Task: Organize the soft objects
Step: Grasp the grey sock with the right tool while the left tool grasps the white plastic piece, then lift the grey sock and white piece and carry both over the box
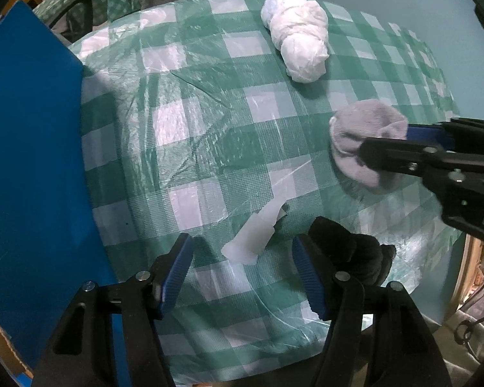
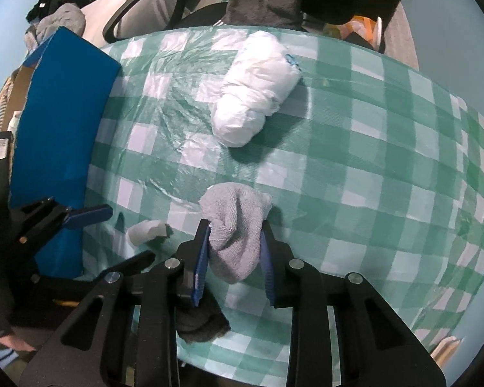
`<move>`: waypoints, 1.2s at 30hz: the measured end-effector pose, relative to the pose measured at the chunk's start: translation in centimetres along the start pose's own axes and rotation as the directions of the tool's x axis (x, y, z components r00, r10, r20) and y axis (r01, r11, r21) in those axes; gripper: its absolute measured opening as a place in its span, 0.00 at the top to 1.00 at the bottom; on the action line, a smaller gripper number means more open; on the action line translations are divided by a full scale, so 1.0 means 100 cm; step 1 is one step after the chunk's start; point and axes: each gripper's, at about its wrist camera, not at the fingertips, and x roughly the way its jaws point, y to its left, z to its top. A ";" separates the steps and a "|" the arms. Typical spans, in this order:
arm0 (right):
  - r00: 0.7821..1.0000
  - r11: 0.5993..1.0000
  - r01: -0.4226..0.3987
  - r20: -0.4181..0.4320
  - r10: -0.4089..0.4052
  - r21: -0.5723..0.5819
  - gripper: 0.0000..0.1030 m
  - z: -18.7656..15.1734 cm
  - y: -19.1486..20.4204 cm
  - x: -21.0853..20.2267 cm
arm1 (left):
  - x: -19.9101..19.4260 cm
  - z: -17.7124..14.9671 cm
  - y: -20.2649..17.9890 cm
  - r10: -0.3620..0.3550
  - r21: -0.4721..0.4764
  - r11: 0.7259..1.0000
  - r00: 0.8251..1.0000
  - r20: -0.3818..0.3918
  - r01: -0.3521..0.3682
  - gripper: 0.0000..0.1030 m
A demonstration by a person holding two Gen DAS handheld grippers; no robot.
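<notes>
A grey sock ball (image 2: 235, 225) lies on the green checked tablecloth (image 2: 355, 174). My right gripper (image 2: 234, 238) is shut on it, one blue pad on each side; it also shows in the left wrist view (image 1: 364, 142). A white rolled bundle (image 2: 255, 90) lies further back, also in the left wrist view (image 1: 297, 38). A black sock ball (image 1: 351, 251) sits just right of my left gripper (image 1: 242, 264), which is open and empty over a small white scrap (image 1: 258, 235).
A blue box (image 1: 32, 161) stands at the table's left edge, also in the right wrist view (image 2: 64, 119). A chair with clothes (image 2: 138, 3) is behind the table. The table's near edge drops off below both grippers.
</notes>
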 end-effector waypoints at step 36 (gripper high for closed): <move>0.996 0.998 -0.010 0.085 0.016 -0.070 0.76 -0.013 0.022 -0.055 | -0.060 -0.023 0.004 -0.024 -0.051 0.998 0.991 0.135 0.031 0.85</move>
